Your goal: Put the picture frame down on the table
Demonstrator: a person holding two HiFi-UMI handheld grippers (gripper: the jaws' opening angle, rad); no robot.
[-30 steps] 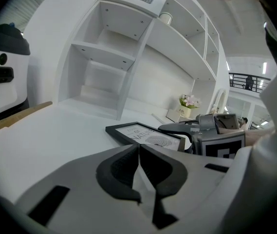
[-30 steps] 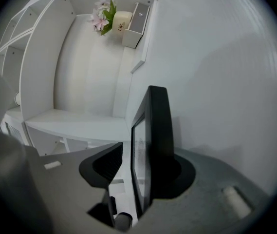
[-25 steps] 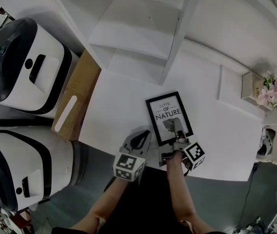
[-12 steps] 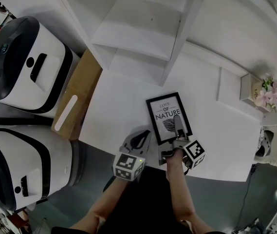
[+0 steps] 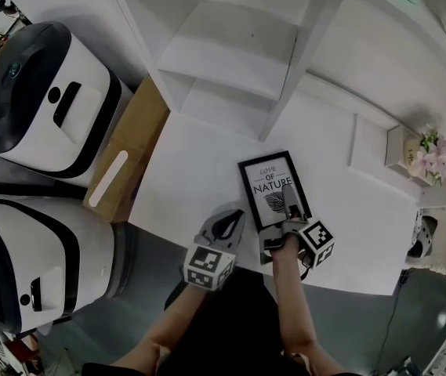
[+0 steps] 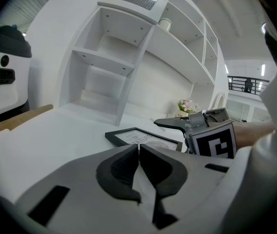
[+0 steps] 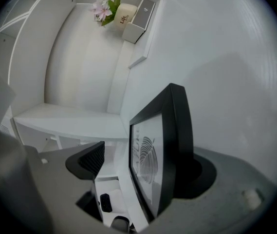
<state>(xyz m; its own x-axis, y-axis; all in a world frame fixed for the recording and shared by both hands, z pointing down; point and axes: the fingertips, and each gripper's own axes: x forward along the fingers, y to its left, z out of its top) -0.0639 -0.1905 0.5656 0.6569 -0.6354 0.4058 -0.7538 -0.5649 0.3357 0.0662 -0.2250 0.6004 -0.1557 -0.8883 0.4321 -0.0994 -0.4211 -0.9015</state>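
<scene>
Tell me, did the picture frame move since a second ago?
No. The picture frame lies in the same spot on the table, just as close to the shelf post.

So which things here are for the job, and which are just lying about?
For the job:
picture frame, lying on the table
right hand-held gripper, jaws just been opening, frame between them

Just lying about:
left hand-held gripper, shut and empty
pink flowers
white shelf unit
wooden board
two white machines
</scene>
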